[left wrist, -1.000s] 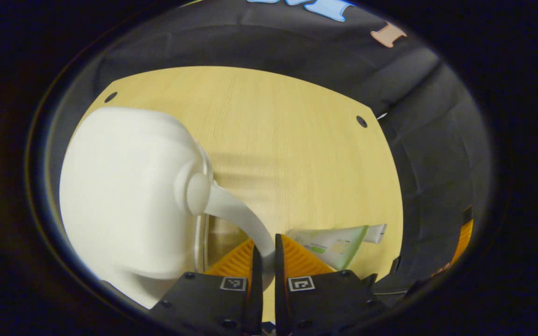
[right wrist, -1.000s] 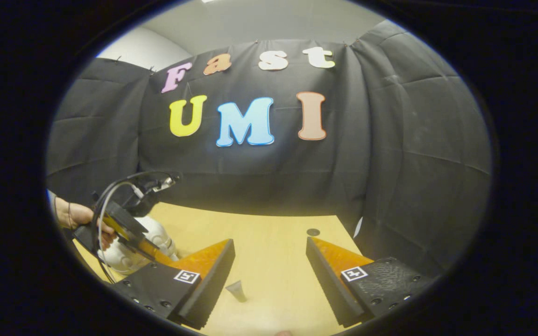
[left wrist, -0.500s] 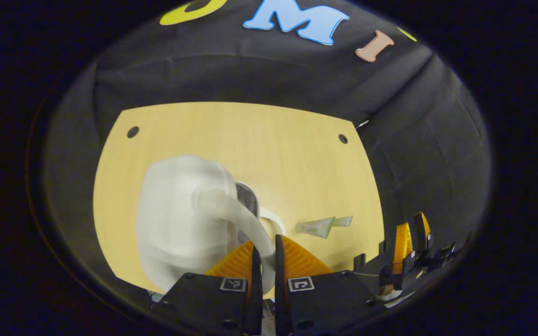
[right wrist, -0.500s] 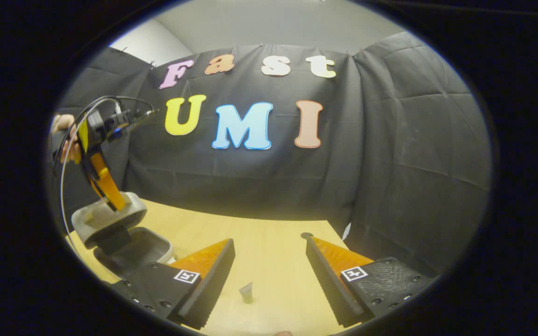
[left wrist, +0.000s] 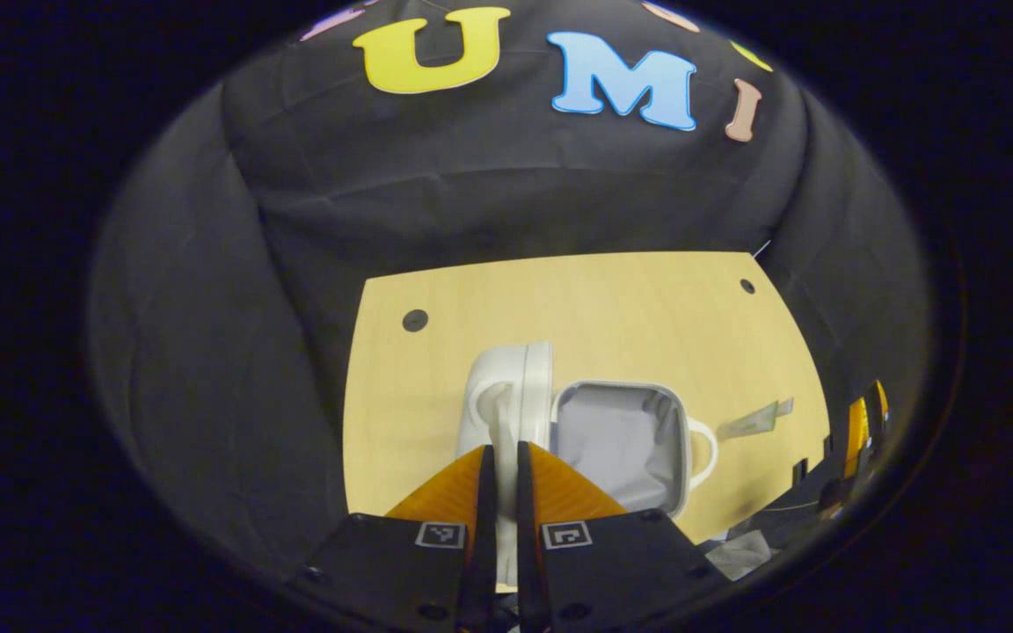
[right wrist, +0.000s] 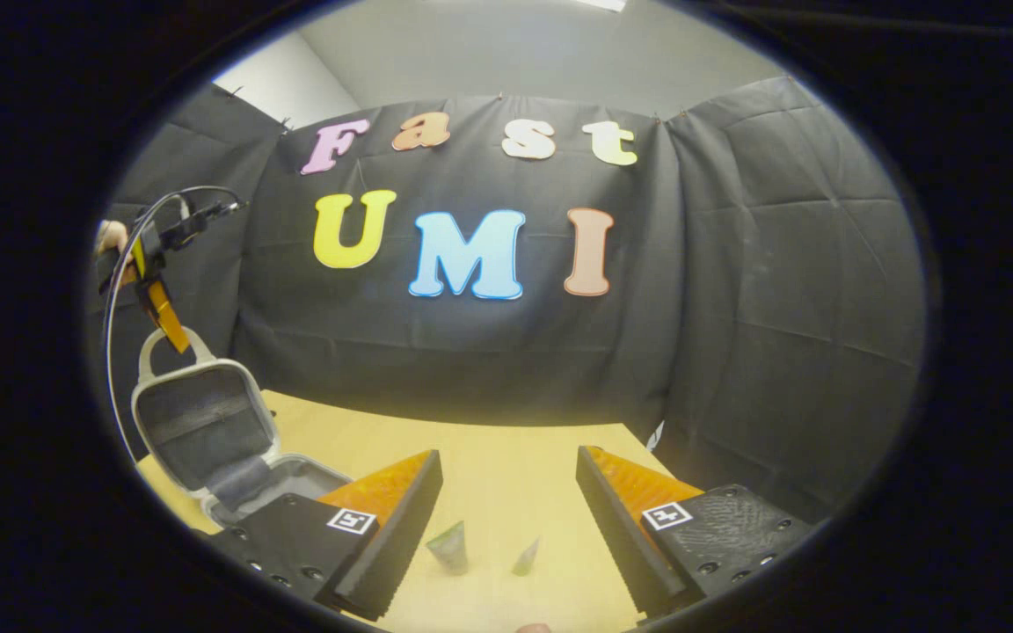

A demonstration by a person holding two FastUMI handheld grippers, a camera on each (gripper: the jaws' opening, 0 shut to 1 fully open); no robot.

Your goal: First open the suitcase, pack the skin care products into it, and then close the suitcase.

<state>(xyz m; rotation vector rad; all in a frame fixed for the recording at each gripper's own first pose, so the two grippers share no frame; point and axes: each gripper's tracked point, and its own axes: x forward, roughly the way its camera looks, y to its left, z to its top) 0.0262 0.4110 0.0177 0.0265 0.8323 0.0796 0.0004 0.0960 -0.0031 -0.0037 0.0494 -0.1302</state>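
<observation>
On table [left wrist: 630, 299], suitcase [left wrist: 621, 440] open, left gripper [left wrist: 499, 466] pinching lid handle [left wrist: 499, 413]

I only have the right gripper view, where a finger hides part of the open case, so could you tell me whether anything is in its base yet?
Observer: No. The left gripper view looks straight into the base, and its grey lining is bare.
Operator: Thank you. Could you also say how the left gripper has hold of the lid?
Observer: The left gripper is shut on the handle of the lid, with the handle running between both fingers.
</observation>
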